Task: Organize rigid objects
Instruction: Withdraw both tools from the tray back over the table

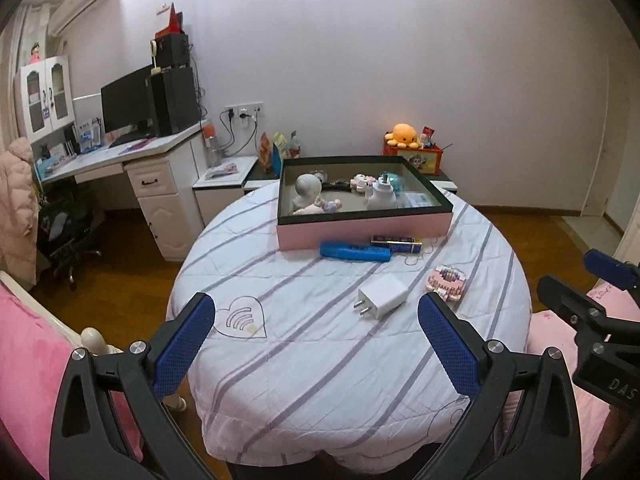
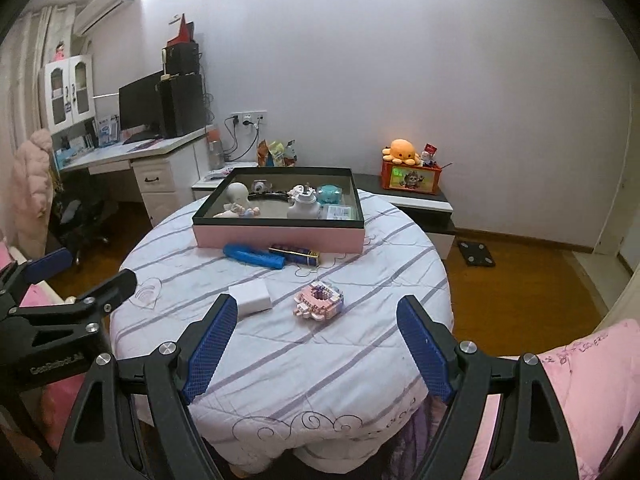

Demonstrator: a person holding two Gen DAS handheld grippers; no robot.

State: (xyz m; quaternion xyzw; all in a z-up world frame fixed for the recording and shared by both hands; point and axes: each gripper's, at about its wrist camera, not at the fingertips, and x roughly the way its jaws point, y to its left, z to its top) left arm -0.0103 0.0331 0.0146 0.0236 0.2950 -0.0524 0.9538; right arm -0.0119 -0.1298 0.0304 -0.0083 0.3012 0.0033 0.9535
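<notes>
Premises: a home bedroom. Pink bedding (image 1: 28, 344) at 8 o'clock, computer desk (image 1: 120, 156) at 10, plush octopus (image 1: 405, 134) at 1, quilt-covered round table (image 1: 320, 340) central.

The right gripper's (image 2: 312, 344) left finger hides a corner of the white charger (image 2: 252, 298); the small toys in the pink box (image 2: 280, 238) ahead are too small to identify.

Readable text is scant. "DAS" in pale letters on black body of right gripper (image 1: 610, 276), at right edge of left wrist view. A light brand line on black body of left gripper (image 2: 98, 286), roughly "GenRobot"; blurred, spelling uncertain. Packaging print elsewhere too small.
</notes>
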